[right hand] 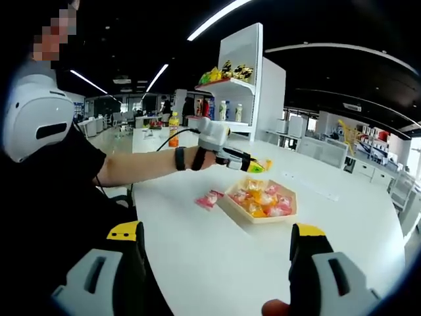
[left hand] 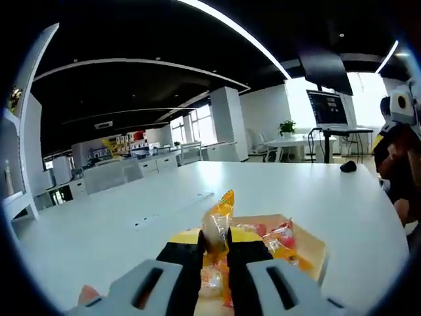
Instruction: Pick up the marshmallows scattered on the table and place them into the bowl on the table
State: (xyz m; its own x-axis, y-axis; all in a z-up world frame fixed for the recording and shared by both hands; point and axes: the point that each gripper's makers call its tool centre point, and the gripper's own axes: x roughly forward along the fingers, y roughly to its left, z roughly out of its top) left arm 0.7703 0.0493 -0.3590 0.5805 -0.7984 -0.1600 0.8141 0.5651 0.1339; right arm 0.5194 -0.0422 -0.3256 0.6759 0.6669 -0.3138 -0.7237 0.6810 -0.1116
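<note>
Left gripper (left hand: 220, 263): jaws pressed together on one wrapped marshmallow (left hand: 218, 227), orange-yellow wrapper sticking up between them, held just above the bowl (left hand: 314, 253). In the right gripper view the same gripper (right hand: 253, 164) hangs over the far edge of the bowl (right hand: 260, 216), the person's hand (right hand: 212, 146) wrapped around its white body, a dark band on the wrist.

Right gripper (right hand: 217, 270): jaws spread wide, nothing between them, low over the near part of the table (right hand: 217, 263), well apart from the bowl.

Count:
- 1 bowl, shallow, tan, hexagonal, sitting on the white table.
- A pile of wrapped marshmallows (right hand: 262, 197) inside it, pink, orange and yellow wrappers; too jumbled to count exactly, several at least.
- 1 marshmallow on the table (right hand: 208, 199), pink wrapper, just beside the bowl's left edge in the right gripper view.
- 1 in the left gripper.

Around:
- Table bare apart from the above, plus a small dark object (left hand: 348, 166) near its far edge in the left gripper view; can't tell what it is.
- White shelf unit (right hand: 243, 85) behind the table with bottles and packets on it, an orange bottle (right hand: 173, 129) on a counter to its left.
- A monitor on a stand (left hand: 329, 112), a potted plant (left hand: 287, 126) and rows of desks in the background.
- Person's dark sleeve fills the left side of the right gripper view, with a white headset (right hand: 36, 118) there.

Nothing stands between the right gripper and the loose marshmallow.
</note>
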